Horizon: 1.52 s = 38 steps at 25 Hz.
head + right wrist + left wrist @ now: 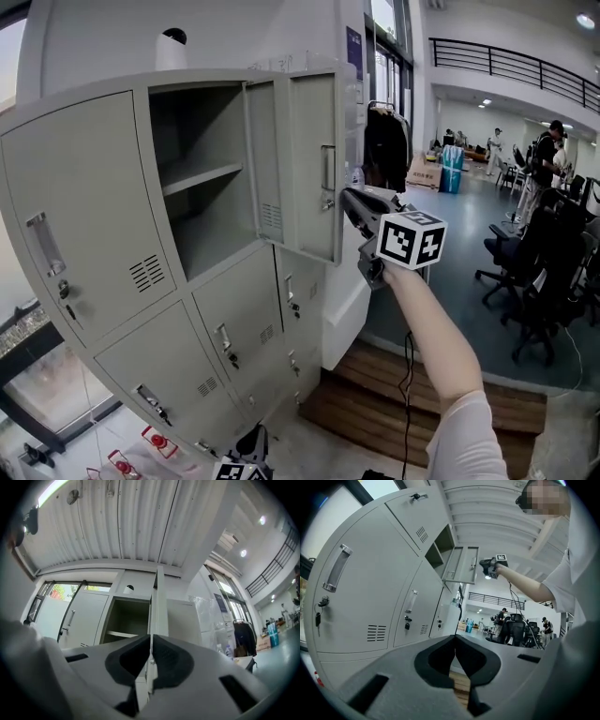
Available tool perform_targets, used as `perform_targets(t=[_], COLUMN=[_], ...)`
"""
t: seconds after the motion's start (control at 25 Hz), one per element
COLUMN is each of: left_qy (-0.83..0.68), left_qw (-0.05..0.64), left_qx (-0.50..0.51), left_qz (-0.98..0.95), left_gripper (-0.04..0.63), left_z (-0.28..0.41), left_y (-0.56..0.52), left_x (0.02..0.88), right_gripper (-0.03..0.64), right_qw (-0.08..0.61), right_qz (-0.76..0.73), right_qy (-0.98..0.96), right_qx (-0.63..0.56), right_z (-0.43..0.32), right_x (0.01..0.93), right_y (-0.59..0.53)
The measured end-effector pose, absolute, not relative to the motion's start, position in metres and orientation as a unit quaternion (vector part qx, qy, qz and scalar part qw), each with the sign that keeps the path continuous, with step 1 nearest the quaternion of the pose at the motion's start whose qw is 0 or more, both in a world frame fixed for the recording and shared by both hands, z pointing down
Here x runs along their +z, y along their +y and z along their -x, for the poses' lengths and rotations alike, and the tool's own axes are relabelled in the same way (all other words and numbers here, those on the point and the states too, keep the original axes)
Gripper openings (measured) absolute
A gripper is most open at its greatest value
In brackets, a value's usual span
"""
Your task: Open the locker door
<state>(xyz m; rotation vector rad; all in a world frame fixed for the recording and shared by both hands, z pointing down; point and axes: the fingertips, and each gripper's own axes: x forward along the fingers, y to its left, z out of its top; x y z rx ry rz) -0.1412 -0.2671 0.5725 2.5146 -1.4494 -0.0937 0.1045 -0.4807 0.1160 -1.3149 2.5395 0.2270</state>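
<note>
The grey locker's upper middle door (314, 169) stands swung out, and its compartment with one shelf (202, 176) shows bare. My right gripper (349, 199) is raised to the door's free edge, just below the recessed handle (328, 169). In the right gripper view the jaws (150, 639) are shut tip to tip and the door (159, 606) runs edge-on straight ahead of them. I cannot tell whether they pinch the edge. My left gripper (246, 466) hangs low by the locker's foot, jaws (455, 639) shut and empty. From there the open door (461, 564) and right gripper (486, 566) show high up.
The other locker doors (80, 244) are closed, some with keys in the locks. A low wooden platform (422, 394) lies at the locker's right foot. Dark coats (384, 150) hang behind the door. Office chairs (534, 272) and people stand at the right.
</note>
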Motion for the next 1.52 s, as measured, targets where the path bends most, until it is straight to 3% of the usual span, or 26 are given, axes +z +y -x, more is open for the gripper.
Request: perform_targets(t=[0.64, 1.52], left_qy=[-0.517, -0.535], left_qw=[0.105, 0.069], left_qx=[-0.023, -0.006], left_qz=[-0.849, -0.842], left_gripper=[0.009, 0.009], left_z=[0.154, 0.157], left_y=[-0.281, -0.297], left_x=[0.571, 0.561], right_gripper=[0.018, 0.017], right_qw=[0.105, 0.053], right_qz=[0.449, 0.445], right_qy=[0.884, 0.893], right_qx=[0.078, 0.032], right_z=[-0.087, -0.032], right_x=[0.170, 0.449], right_y=[-0.489, -0.381])
